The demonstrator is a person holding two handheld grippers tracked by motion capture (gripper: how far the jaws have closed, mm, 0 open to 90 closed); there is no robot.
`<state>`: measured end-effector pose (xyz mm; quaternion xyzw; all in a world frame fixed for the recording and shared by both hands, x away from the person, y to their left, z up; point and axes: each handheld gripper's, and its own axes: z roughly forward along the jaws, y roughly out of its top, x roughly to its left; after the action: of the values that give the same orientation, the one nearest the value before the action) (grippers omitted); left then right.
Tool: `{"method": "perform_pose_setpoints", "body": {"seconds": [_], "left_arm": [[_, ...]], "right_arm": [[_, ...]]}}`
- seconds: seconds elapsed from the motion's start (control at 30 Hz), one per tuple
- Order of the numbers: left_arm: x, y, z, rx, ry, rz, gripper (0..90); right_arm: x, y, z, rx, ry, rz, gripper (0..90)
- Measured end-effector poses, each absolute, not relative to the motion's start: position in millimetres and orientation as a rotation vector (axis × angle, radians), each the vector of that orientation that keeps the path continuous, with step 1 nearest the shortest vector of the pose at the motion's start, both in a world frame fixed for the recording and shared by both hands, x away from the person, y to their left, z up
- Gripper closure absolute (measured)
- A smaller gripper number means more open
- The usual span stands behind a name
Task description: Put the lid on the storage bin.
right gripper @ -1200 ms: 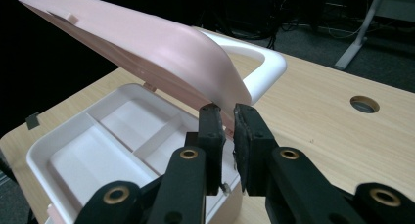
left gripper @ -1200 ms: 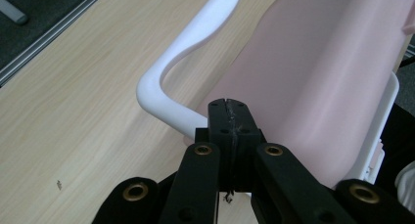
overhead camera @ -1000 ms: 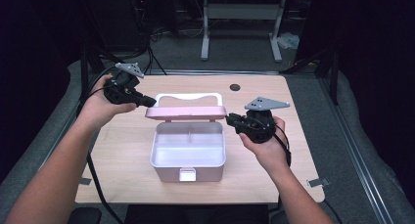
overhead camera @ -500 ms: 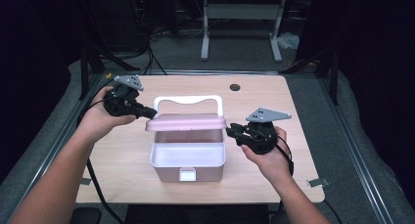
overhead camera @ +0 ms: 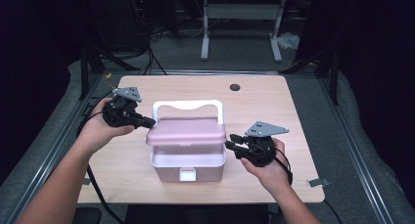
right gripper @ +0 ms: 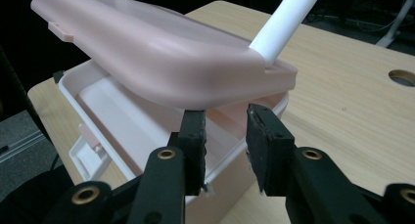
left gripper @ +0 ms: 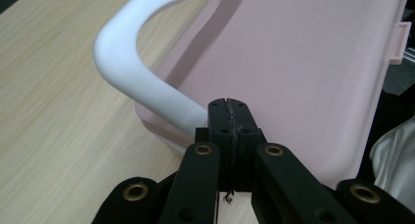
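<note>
I am lowering the pink lid [overhead camera: 187, 131] onto the white box [overhead camera: 188, 161], which sits in the middle of the tabletop [overhead camera: 293, 101], nearer my edge. The lid is not down yet: it hangs tilted, its near edge raised above the box's rim with a gap I can see into, while its far edge, by the white handle [overhead camera: 187, 106], sits lower.

My left hand-held gripper [overhead camera: 147, 121] is at the lid's left end, its jaws pressed together; they look closed on nothing, with the tip just beside the handle's foot. My right hand-held gripper [overhead camera: 231, 146] is at the lid's right end, just under its rim, and its jaws have just been opening; they stand apart with nothing pinched between them.

Next, I judge, the lid must settle flat on the rim all round, then the front latch [overhead camera: 187, 174] can be pressed shut.
</note>
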<state>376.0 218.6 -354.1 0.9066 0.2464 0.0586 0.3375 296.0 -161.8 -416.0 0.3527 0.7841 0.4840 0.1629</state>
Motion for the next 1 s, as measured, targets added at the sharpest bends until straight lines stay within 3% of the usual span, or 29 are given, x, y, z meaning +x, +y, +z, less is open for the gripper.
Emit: {"method": "perform_pose_setpoints", "body": {"seconds": [0.77,1.0], "left_arm": [[364,246,-390,2.36,0.722,0.102,89.2],[362,259,-403,2.34,0.786,0.109,82.6]], "right_arm": [[279,-173,-436,1.067,2.259,1.374,68.1],[288,-176,-440,1.105,2.242,1.334,64.2]]}}
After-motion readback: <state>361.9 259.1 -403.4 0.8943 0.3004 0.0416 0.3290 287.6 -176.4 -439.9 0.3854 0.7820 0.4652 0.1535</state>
